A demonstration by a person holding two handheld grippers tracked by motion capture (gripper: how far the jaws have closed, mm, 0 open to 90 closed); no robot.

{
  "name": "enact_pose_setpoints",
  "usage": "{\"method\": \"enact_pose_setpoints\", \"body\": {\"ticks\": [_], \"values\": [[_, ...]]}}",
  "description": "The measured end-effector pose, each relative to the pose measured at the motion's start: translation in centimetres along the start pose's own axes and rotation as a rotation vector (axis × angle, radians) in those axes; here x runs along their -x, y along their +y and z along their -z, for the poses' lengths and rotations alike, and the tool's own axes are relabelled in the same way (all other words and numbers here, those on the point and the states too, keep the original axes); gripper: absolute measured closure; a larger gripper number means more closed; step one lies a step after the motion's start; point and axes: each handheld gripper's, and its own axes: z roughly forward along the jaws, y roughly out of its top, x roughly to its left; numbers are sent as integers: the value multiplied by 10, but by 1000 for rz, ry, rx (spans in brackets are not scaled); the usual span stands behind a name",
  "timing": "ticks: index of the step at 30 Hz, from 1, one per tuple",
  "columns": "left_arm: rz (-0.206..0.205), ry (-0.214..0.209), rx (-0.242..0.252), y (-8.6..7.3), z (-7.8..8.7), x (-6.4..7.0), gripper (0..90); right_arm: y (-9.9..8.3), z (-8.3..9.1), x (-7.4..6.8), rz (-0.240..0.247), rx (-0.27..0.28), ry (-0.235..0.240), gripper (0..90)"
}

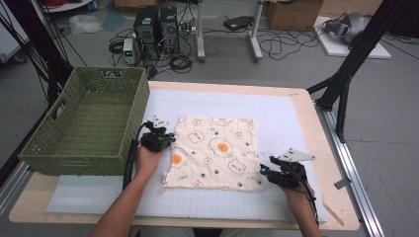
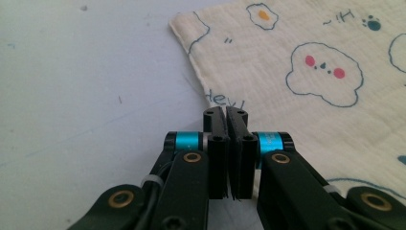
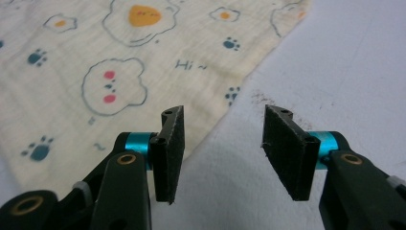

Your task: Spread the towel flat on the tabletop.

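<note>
A square cream muslin cloth (image 1: 215,153), crinkled and printed with fried eggs, bears, paw marks and the words "Hi ~" and "Hey!", is laid flat at the centre of the bench (image 1: 321,143), edges roughly parallel to it. At 9 o'clock the left gripper (image 1: 168,139) is pressed together; at 4 o'clock the right gripper (image 1: 264,170) is held apart. A woven green basket (image 1: 86,123) is seen at 9 o'clock
</note>
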Motion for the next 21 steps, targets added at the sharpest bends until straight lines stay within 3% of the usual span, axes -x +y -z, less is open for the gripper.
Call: {"method": "enact_pose_setpoints", "body": {"ticks": [2, 6, 9, 14, 17, 19, 21], "values": [[15, -1, 17, -3, 2, 0, 809, 5, -5, 1, -15, 5, -17, 512], [41, -30, 36, -6, 5, -1, 618, 15, -27, -3, -27, -23, -17, 584], [53, -45, 58, -7, 10, -1, 561, 17, -41, -7, -23, -70, 0, 664], [56, -65, 67, -10, 14, 1, 512, 16, -39, -4, -37, -80, 11, 857], [52, -88, 55, -11, 17, 4, 486, 17, -34, -5, 0, -112, -42, 865], [42, -101, 54, -10, 19, 6, 470, 15, -31, -1, -7, -118, -57, 859], [29, -107, 65, -9, 22, 9, 467, 12, -28, 0, -21, -105, -60, 745]]}}
